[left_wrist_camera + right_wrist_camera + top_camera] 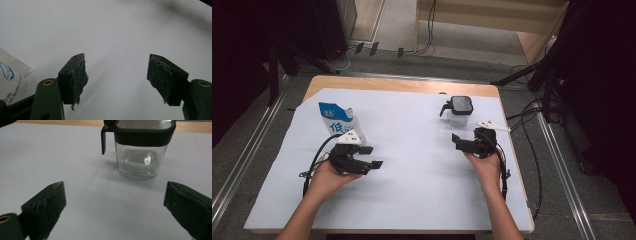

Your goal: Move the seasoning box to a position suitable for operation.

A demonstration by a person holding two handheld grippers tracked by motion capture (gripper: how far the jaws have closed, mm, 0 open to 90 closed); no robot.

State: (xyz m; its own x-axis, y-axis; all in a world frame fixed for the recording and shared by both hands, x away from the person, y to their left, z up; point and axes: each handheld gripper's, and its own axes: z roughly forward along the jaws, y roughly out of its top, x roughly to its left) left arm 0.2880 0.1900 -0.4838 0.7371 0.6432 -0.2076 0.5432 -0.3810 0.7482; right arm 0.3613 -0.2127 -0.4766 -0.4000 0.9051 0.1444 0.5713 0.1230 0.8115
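A clear glass jar with a black lid and side handle stands at the back right of the white sheet. My right gripper sits just in front of it, open, with nothing between its fingers. In the right gripper view the jar stands upright a short way beyond the wide-apart jaws of my right gripper. A white and blue carton stands at the left. My left gripper is just in front of and right of it, open and empty. The left gripper view has the carton at the left edge, beside my left gripper.
A white sheet covers most of the wooden table. Cables trail from both grippers over the table's sides. Black stands and cables are on the floor behind and to the right.
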